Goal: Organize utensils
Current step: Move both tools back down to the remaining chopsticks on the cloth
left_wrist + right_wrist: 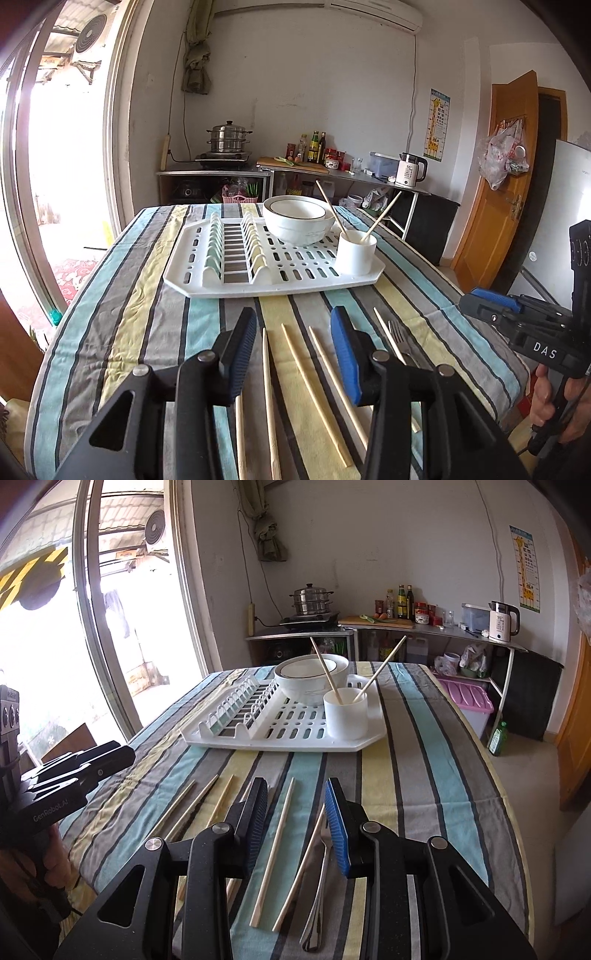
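Observation:
Several loose wooden chopsticks [314, 387] [275, 849] and a metal fork [400, 338] [321, 878] lie on the striped tablecloth at the near edge. My left gripper [293, 319] hovers open over three of the chopsticks, gripping nothing. My right gripper [297, 786] is also open, above one chopstick, with the fork just right of it. Farther back sits a white drying rack [207, 273] [280, 744]. On it are a white bowl [297, 221] [312, 677] and a white cup [356, 254] [346, 716] with two chopsticks standing inside.
The table edge [517, 812] drops to the floor on the right, where a green bottle [496, 738] and a pink-lidded bin [469, 698] stand. A counter with a steamer pot [229, 140], bottles and a kettle [408, 171] runs along the back wall. A glass door is at left.

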A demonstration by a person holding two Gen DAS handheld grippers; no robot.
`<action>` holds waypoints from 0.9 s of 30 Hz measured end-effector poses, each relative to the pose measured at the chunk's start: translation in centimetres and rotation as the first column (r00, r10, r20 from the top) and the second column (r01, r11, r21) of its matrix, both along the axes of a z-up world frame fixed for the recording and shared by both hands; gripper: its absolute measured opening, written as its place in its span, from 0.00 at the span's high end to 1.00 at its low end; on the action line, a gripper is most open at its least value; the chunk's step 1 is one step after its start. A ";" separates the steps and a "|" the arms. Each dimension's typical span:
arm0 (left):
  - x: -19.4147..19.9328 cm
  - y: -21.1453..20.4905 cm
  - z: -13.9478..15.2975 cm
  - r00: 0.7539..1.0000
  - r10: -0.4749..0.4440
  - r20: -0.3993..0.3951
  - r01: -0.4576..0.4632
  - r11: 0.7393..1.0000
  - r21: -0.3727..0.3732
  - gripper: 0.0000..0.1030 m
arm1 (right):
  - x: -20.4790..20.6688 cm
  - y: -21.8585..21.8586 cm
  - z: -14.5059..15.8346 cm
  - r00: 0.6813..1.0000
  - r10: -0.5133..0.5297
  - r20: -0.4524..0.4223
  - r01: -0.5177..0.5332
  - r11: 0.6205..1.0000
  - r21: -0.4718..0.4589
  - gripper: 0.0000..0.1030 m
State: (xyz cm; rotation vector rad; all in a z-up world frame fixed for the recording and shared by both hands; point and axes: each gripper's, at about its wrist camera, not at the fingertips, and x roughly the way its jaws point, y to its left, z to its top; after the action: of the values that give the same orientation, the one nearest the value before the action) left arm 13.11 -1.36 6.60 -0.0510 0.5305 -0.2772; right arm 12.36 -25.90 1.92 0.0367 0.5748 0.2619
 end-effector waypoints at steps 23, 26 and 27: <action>0.8 2.0 -5.1 0.989 0.044 -0.143 -0.040 0.999 0.037 0.60 | 1.8 1.4 -3.2 0.995 0.036 -0.093 -0.036 0.999 -0.001 0.69; 1.5 2.0 -5.3 0.986 0.034 -0.161 -0.029 0.999 0.033 0.62 | 2.6 1.7 -3.6 0.993 0.033 -0.110 -0.035 0.999 -0.008 0.70; 1.7 2.0 -5.4 0.986 0.032 -0.165 -0.027 0.999 0.034 0.63 | 2.9 1.8 -3.8 0.993 0.032 -0.115 -0.034 0.999 -0.012 0.72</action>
State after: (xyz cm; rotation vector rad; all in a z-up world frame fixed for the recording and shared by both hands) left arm 14.82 0.60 1.17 -0.0515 0.6982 -0.2366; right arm 15.26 -24.09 -1.86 0.0292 0.6918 0.2895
